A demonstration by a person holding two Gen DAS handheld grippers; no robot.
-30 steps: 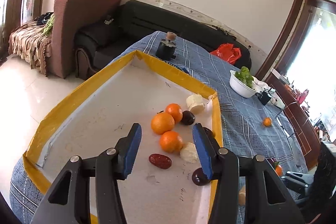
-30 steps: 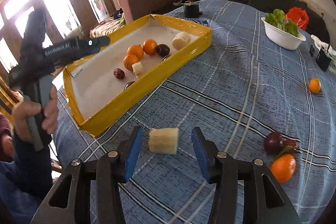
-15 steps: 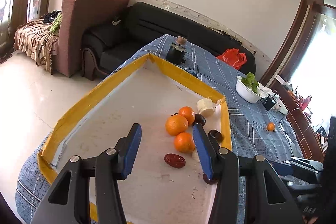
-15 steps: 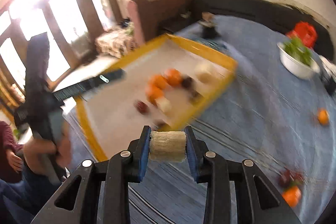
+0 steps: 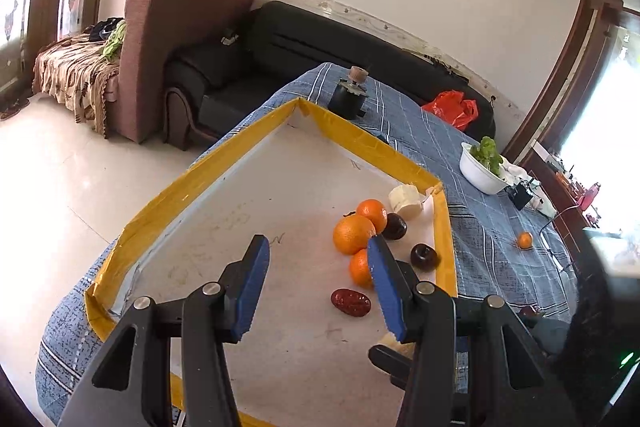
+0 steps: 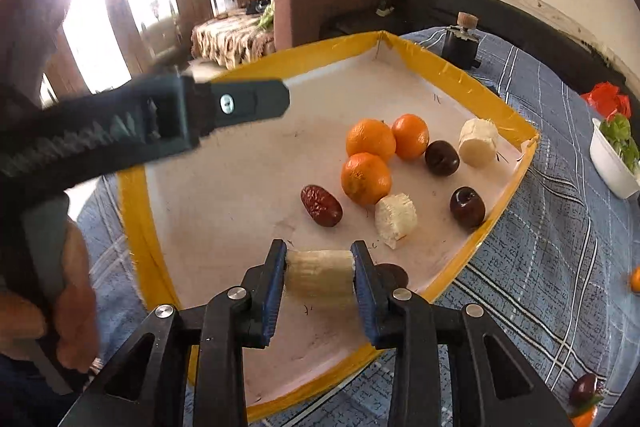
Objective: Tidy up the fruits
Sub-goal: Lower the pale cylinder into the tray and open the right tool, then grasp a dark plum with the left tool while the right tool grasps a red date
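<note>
Over the near end of the yellow-rimmed tray (image 6: 460,75), my right gripper (image 6: 320,277) carries a pale cut chunk (image 6: 320,277) of fruit; its blue pads still touch both ends of the chunk while the jaws are opening. Farther in the tray lie three oranges (image 6: 370,139), two dark plums (image 6: 441,157), a red date (image 6: 321,205) and two more pale chunks (image 6: 396,217). My left gripper (image 5: 316,287) hangs above the tray's bare white floor left of the fruit, jaws spread with nothing between them. Far right on the blue checked tablecloth (image 6: 560,227) stands a white bowl (image 6: 612,167) of greens.
</note>
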